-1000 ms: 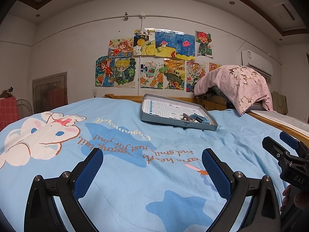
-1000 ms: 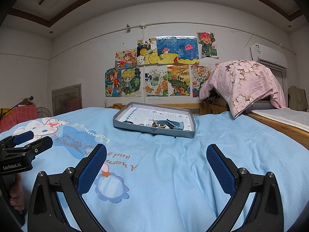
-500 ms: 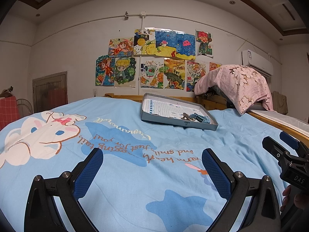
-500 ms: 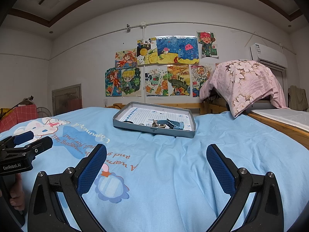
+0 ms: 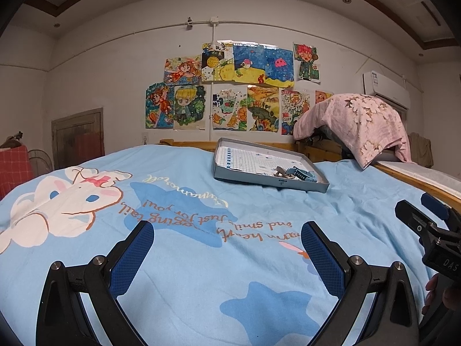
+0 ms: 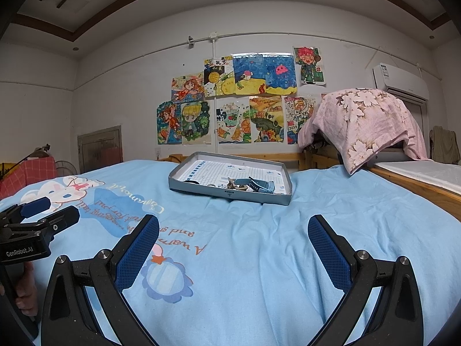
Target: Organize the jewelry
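Blue-padded left gripper and right gripper: both spread wide, empty, over bedspread. Jewelry pile sits in grey tray's near corner, well ahead. Your risks: tangled pieces lifting together; soft bedding tipping tray.

Small jewelry pieces in the tray are indistinguishable.

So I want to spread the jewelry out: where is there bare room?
Inside the tray, the gridded far-left part is bare; the jewelry pile crowds its near right corner. The blue bedspread between the tray and both open grippers, left and right, is bare too.
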The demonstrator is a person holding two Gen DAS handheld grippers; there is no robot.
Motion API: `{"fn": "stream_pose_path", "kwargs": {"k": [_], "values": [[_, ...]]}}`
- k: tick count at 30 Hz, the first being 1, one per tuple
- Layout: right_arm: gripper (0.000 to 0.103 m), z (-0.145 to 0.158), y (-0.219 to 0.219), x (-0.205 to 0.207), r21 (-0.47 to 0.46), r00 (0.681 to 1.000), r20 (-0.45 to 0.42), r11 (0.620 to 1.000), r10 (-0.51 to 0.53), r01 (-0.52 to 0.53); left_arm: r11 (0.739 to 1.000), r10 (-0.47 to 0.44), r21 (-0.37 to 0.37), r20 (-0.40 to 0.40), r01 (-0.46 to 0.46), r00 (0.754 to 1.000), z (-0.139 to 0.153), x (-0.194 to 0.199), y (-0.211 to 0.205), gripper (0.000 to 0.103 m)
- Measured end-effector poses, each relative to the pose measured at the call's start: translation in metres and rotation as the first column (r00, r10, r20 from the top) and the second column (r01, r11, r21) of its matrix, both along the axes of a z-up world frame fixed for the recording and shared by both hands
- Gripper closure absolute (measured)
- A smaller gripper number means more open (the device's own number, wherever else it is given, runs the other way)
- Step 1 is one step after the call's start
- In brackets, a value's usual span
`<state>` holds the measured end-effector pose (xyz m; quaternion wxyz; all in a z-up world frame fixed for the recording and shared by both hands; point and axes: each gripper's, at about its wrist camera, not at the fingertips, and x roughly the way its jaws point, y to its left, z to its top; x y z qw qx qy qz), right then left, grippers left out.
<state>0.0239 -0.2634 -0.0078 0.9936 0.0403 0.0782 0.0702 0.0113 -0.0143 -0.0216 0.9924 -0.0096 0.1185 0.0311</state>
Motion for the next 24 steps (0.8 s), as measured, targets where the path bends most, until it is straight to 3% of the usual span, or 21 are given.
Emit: {"fn": "stream_pose_path", "kwargs": {"k": [15,24], "values": [[0.001,-0.0027,-0.0020,0.0034,0.008,1.000,-0.012,1.000,0.005,-0.005,0.997,0.072,0.039,-0.021,-0.071,0.997,-0.0025,0.0024,-0.0015,0.000],[0.001,-0.0030,-0.0021,0.0030,0.010,1.000,-0.015,1.000,0.010,-0.010,0.997,0.068,0.039,-0.021,-0.067,0.997,-0.0018,0.0030,-0.0016,0.000]]}}
